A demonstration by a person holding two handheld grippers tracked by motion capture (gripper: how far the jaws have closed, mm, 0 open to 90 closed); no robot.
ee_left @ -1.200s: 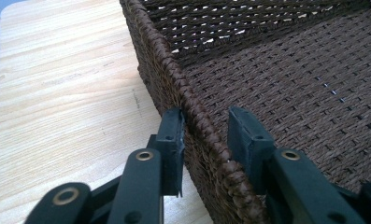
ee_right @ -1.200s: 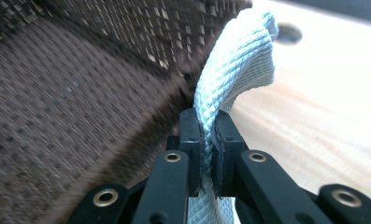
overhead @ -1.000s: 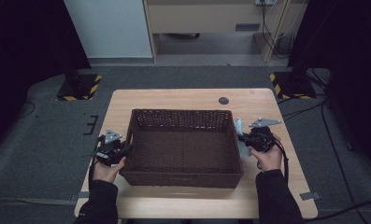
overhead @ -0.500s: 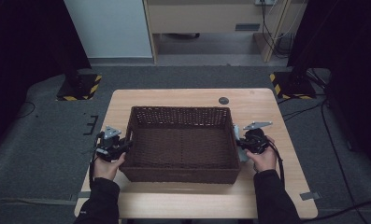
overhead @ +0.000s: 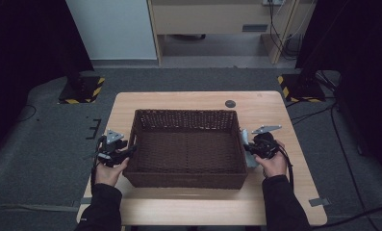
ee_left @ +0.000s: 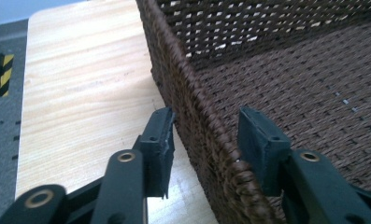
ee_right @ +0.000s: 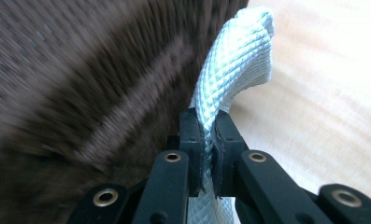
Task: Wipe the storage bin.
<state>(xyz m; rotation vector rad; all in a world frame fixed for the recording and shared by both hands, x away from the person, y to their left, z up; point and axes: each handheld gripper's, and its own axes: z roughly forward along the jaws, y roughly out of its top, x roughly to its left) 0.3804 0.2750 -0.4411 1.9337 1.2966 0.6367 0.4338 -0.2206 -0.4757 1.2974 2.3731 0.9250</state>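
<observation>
Nearest to me, my right gripper (ee_right: 207, 140) had its jaws pinched tight on a pale blue-white woven strap (ee_right: 234, 65), which rose from between the pads and curled over just ahead of them, with the dark wicker basket (ee_right: 80, 84) blurred close on one side and bare tabletop on the other. In the high view that same right gripper (overhead: 254, 147) sat at the basket's right wall, the strap (overhead: 247, 145) lying against the wicker there. My left gripper (ee_left: 204, 140) had just been opening: its jaws straddled the left rim of the basket (ee_left: 197, 116), one pad outside over the wooden table (ee_left: 80, 84), the other inside above the woven floor, and neither pad pressed on the rim, so I judged that grip released. From above, the left gripper (overhead: 115, 153) rested at the basket's left wall (overhead: 133, 144), and the basket sat square in the middle of the table (overhead: 179, 98), a small dark disc (overhead: 230, 103) lying beyond its far rim. I judged the step in hand to be setting the basket down and letting go. To do it well, I would draw the left jaws straight back off the rim without snagging the weave, then part the right jaws fully before pulling away, so the strap falls free rather than dragging the basket askew.
</observation>
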